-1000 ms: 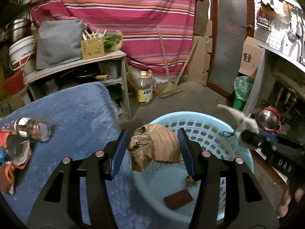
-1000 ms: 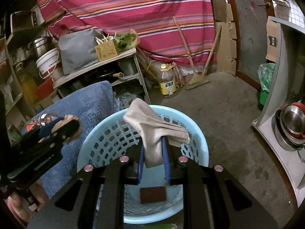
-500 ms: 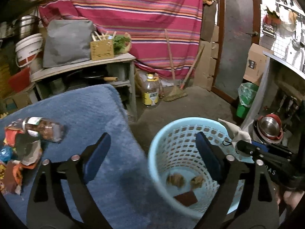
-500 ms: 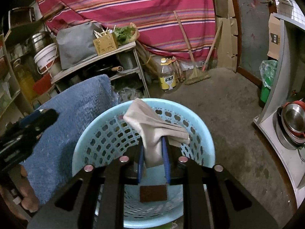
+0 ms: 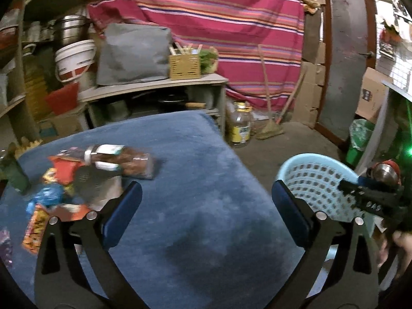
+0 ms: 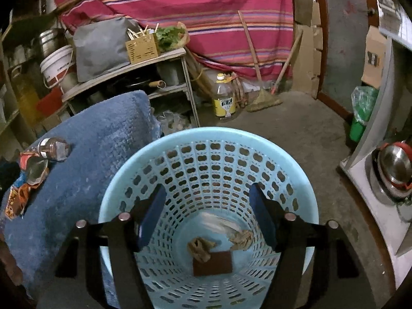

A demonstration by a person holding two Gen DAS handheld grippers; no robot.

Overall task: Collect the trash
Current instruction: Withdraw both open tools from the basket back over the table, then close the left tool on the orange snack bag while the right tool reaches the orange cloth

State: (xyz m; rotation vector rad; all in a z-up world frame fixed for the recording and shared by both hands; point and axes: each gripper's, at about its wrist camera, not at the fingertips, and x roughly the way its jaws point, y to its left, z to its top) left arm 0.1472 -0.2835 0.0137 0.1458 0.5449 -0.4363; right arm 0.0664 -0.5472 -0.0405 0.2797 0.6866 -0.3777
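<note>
your left gripper (image 5: pixel 206 200) is hanging over the blue fuzzy cloth (image 5: pixel 195 206) and its jaws are opening wide, with nothing between them. you are looking at bare blue cloth between the two blue pads (image 5: pixel 123 213).

just to the left of that gripper, a little heap of trash is lying on the cloth. a clear jar with brown stuff inside (image 5: pixel 121 161) is lying on its side at the top of the heap. below it, bright snack wrappers (image 5: pixel 41 221) in orange, red and blue are sitting in a messy bunch near the left finger.

your right gripper (image 6: pixel 207 212) is hanging over the mouth of the light blue basket (image 6: pixel 296 180), pointing down into it. its jaws are opening too, and they are gripping nothing. a pale cloth-like piece (image 6: pixel 219 224) is showing blurry low inside the basket. you cannot tell if it is resting on the bottom.

at the bottom of the basket, two crumpled brown paper bits (image 6: pixel 200 248) are lying close together. a flat dark brown pad (image 6: pixel 212 264) is lying just in front of them, touching one.

the basket is standing on the floor right beside the blue cloth. farther out, a yellow-label bottle (image 6: pixel 224 100) is standing on the floor by a grey shelf (image 6: pixel 123 69), and a striped red cloth (image 6: pixel 206 13) is hanging behind it all.
</note>
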